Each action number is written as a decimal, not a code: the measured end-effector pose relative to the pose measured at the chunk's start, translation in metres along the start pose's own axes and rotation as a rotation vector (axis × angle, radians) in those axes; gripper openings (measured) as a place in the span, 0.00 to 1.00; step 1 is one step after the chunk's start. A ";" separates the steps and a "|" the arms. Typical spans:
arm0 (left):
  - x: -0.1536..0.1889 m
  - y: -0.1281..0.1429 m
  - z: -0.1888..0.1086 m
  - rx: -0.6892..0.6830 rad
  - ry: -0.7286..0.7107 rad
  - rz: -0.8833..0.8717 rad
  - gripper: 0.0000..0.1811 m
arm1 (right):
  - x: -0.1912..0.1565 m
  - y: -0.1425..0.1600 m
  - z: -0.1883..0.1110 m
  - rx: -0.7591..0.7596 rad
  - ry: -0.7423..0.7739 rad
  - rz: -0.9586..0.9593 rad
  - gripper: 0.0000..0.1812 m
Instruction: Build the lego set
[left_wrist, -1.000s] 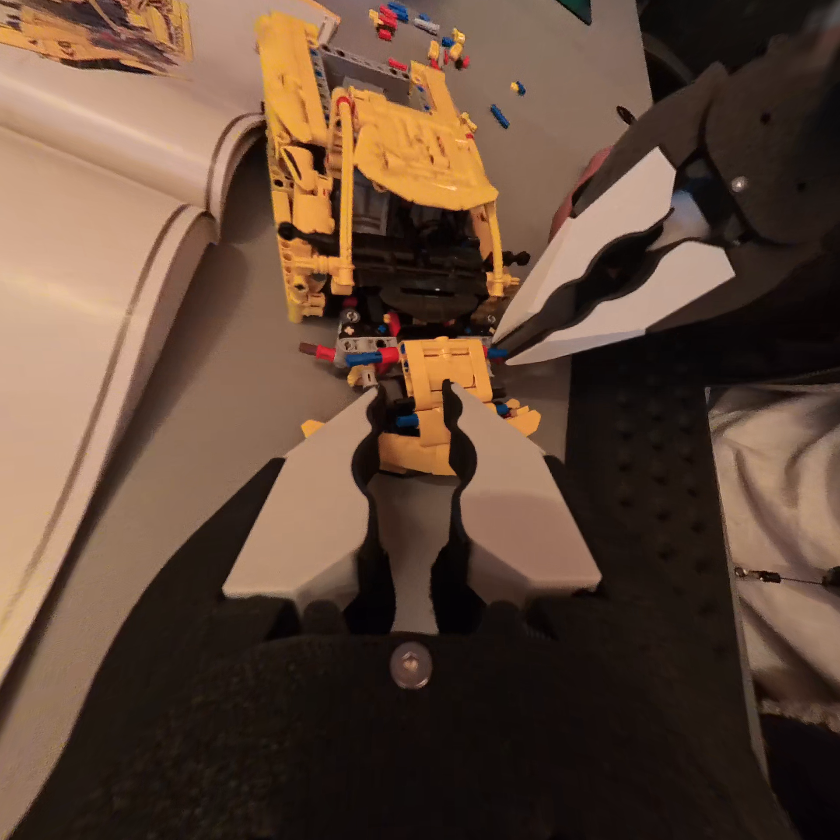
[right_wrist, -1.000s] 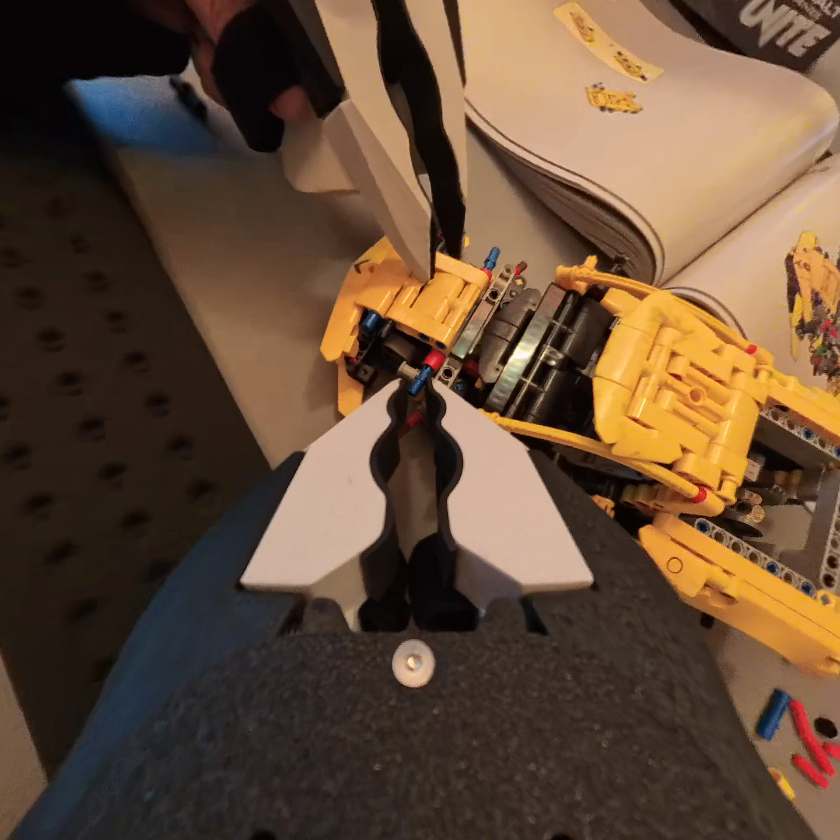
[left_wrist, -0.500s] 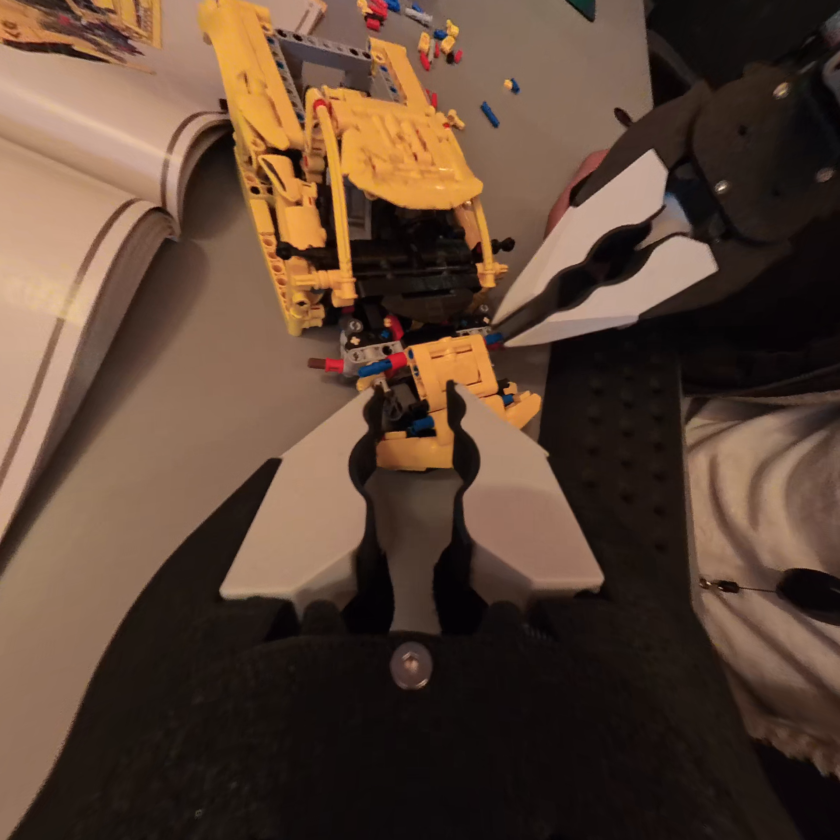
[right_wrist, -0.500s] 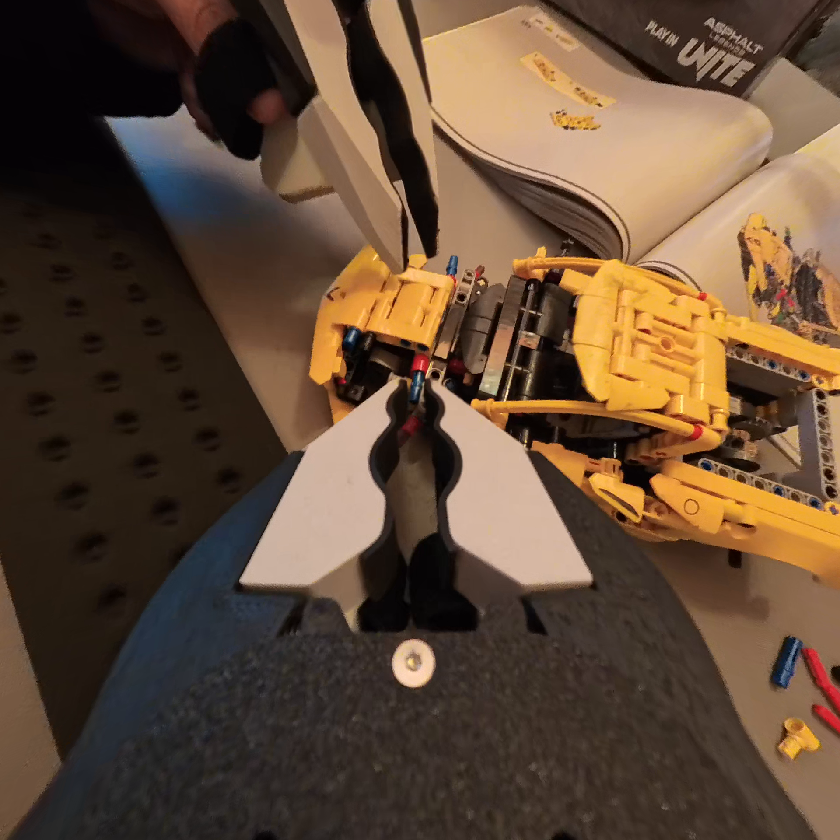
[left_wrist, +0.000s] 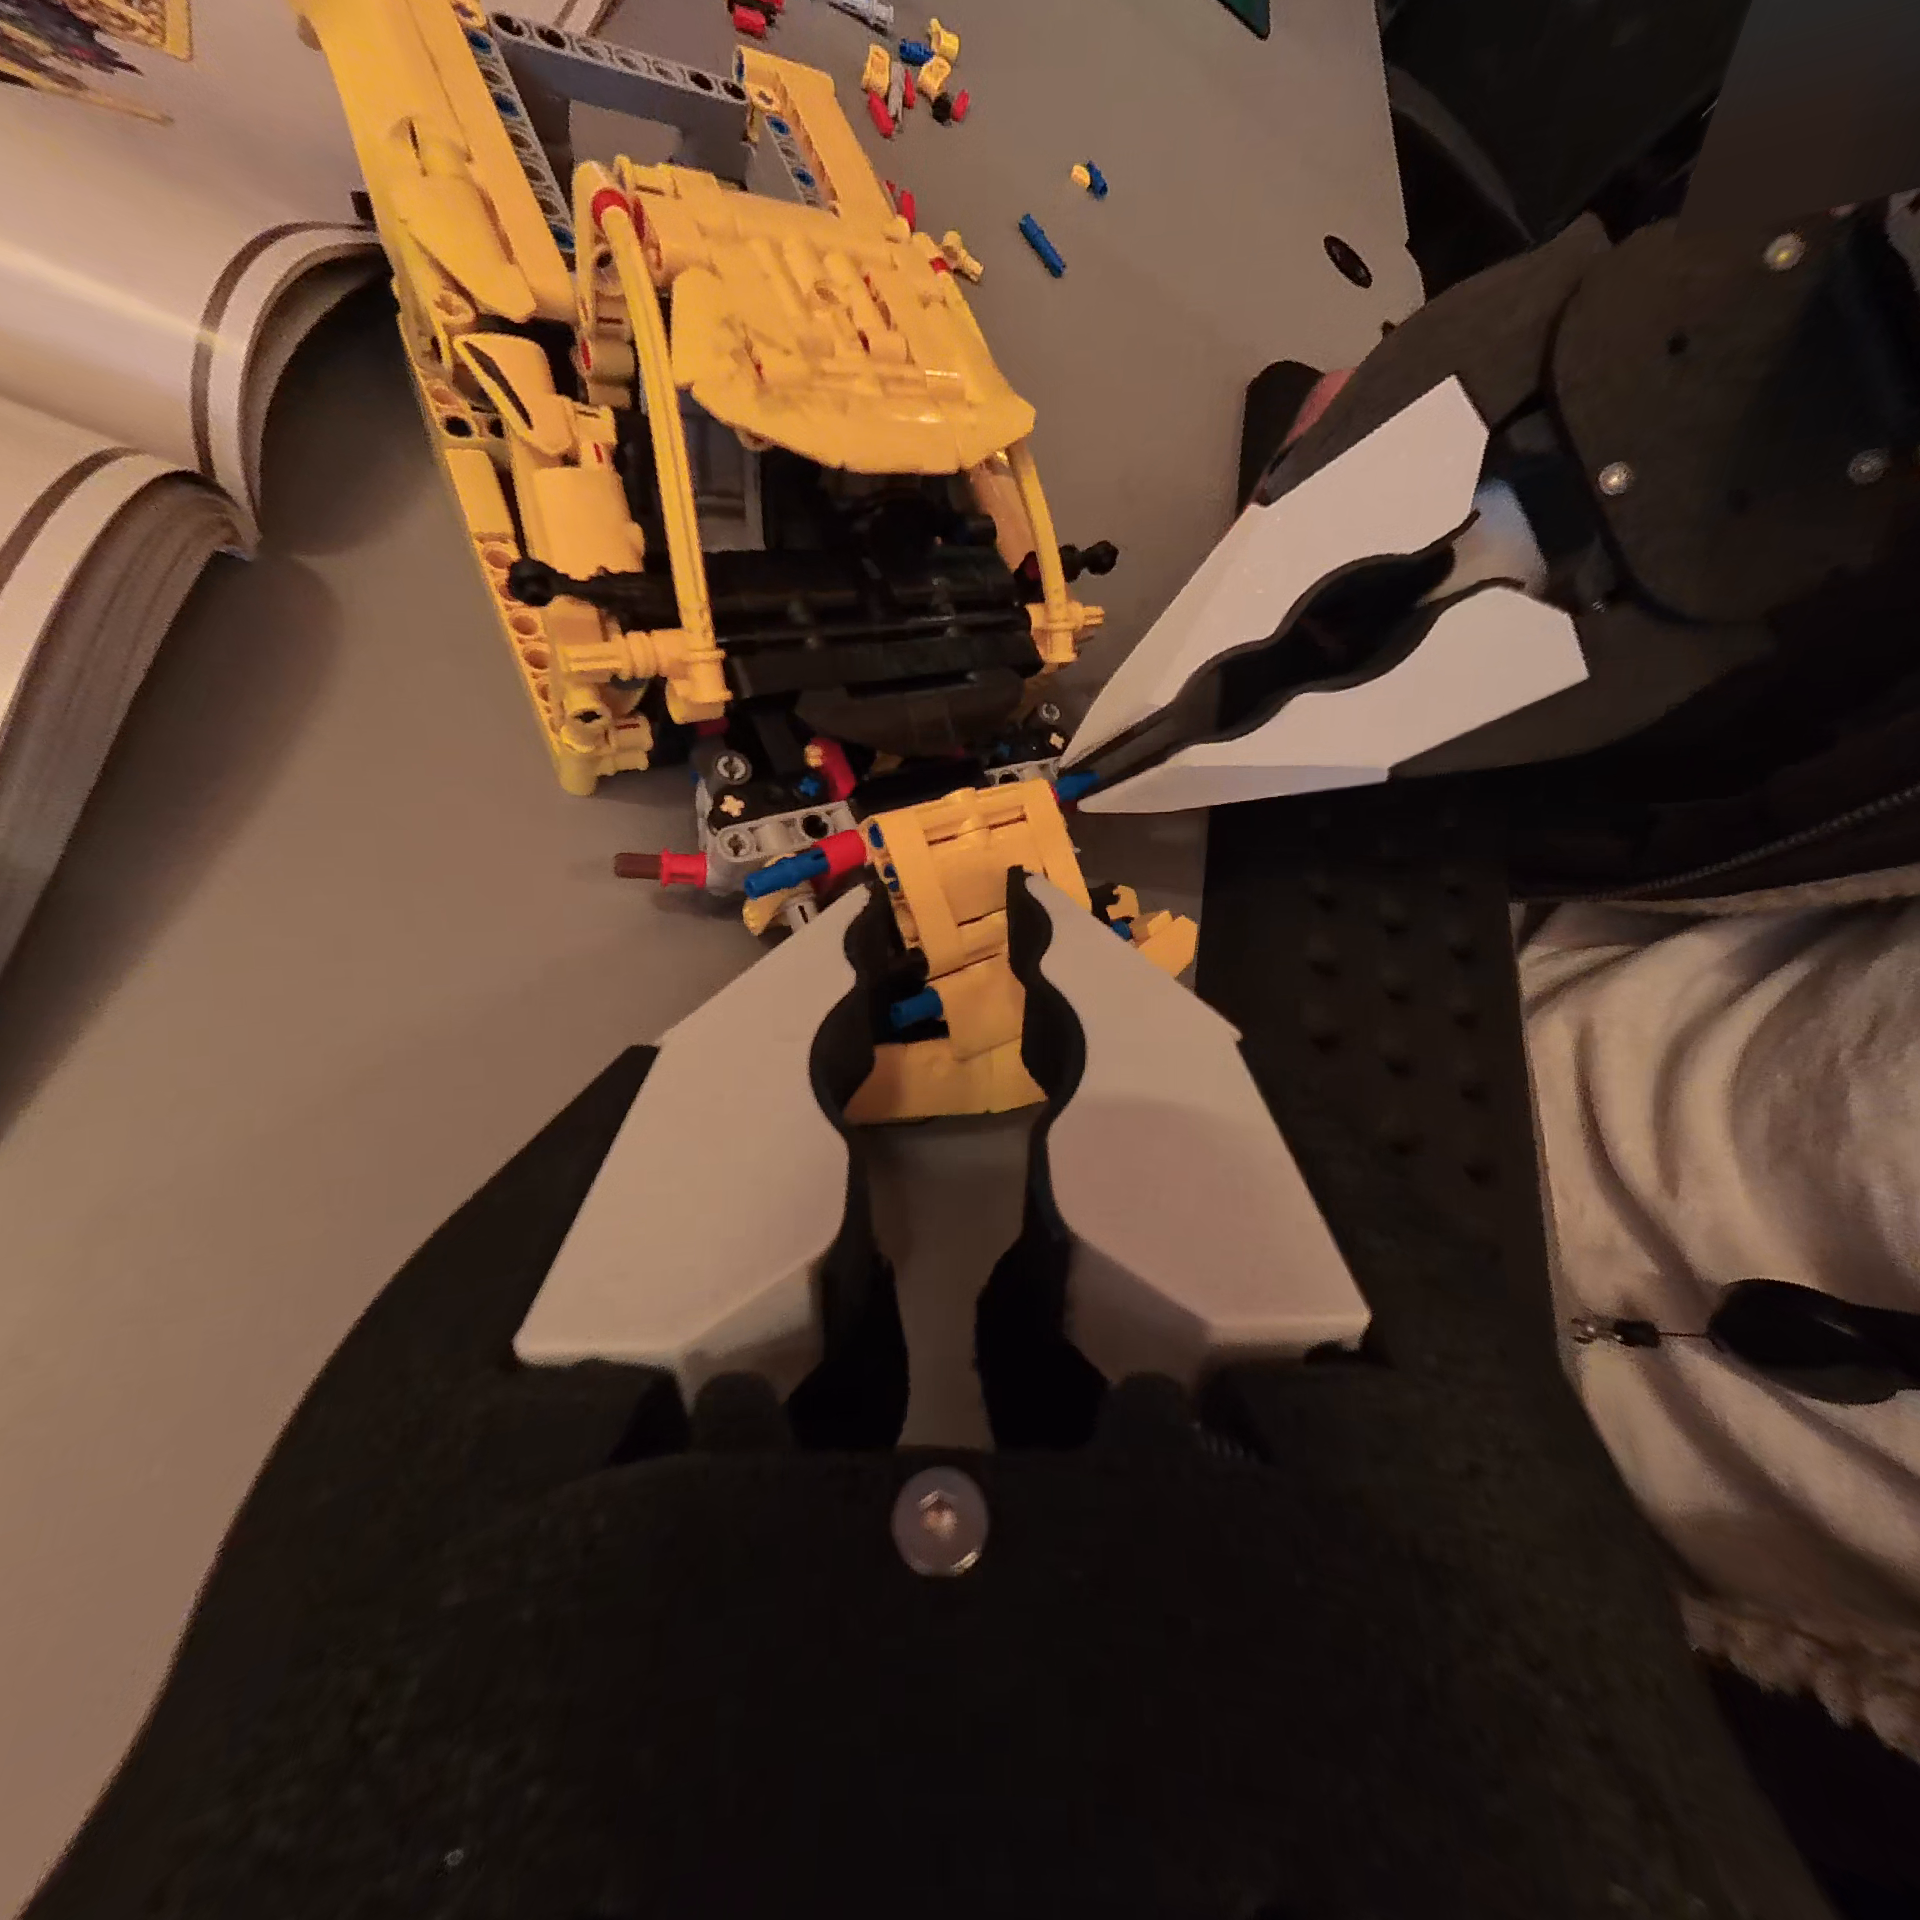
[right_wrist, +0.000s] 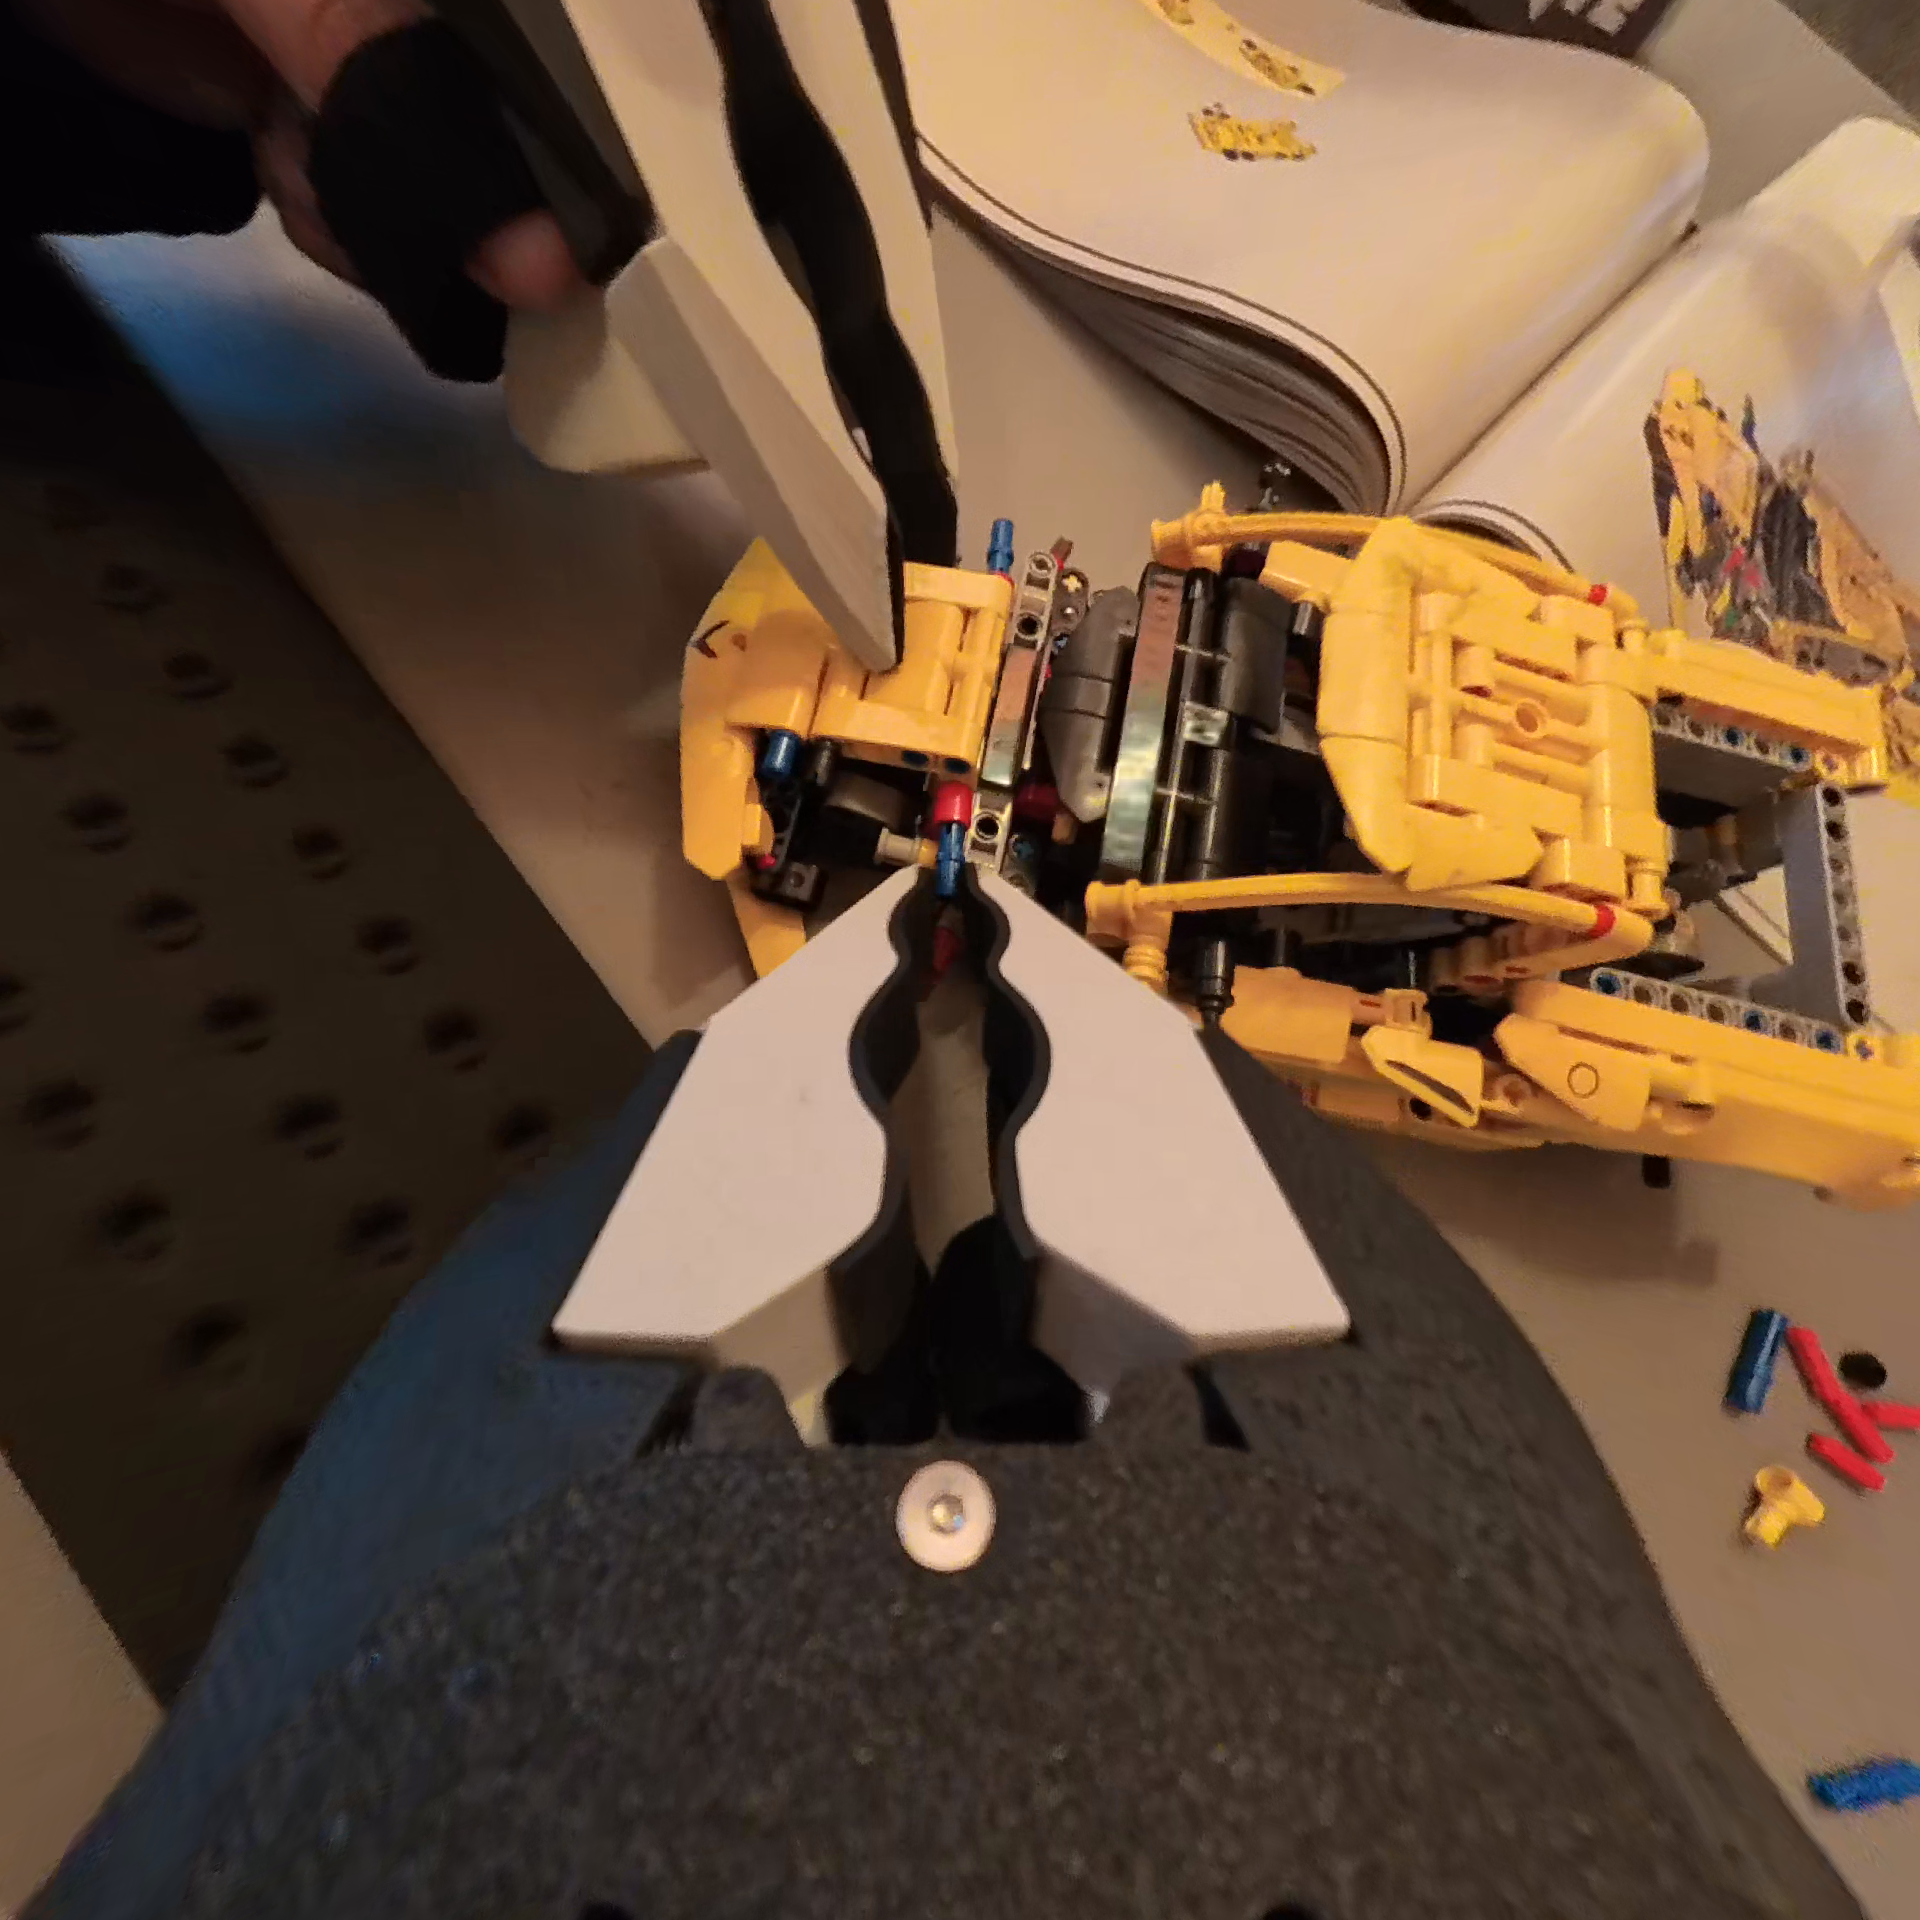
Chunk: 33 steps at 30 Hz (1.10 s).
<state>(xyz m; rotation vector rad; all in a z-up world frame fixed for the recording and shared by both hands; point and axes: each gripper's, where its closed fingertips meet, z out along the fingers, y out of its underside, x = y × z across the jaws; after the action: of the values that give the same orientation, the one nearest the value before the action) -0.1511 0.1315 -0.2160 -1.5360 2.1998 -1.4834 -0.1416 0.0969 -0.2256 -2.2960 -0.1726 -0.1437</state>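
Left gripper (left_wrist: 940, 899) clamps the model's (left_wrist: 769, 343) yellow nose (left_wrist: 971, 883) at the tabletop's (left_wrist: 260, 935) edge; right gripper (right_wrist: 948, 883) pinches a blue pin (right_wrist: 948, 868).

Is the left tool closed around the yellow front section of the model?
Yes: in the left wrist view the left tool has a finger on each side of the yellow front section and grips it.

My left gripper (left_wrist: 940, 894) and right gripper (right_wrist: 945, 883): pale grey wedge fingers, wavy black pads, black foam bodies, silver screw each. White fleece top (left_wrist: 1704, 1195).
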 end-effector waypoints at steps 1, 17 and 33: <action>-0.001 0.000 0.000 -0.004 -0.008 0.012 0.12 | 0.000 0.000 0.001 -0.010 0.015 0.017 0.02; 0.003 0.001 0.001 -0.029 0.073 -0.049 0.10 | -0.002 0.001 -0.003 0.032 -0.082 0.156 0.03; 0.009 0.000 0.006 -0.036 0.097 -0.032 0.09 | -0.015 -0.003 -0.002 -0.005 0.003 0.055 0.00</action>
<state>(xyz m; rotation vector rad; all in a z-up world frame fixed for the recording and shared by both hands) -0.1526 0.1208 -0.2154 -1.5489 2.2773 -1.5674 -0.1567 0.0959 -0.2246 -2.3026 -0.1076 -0.1200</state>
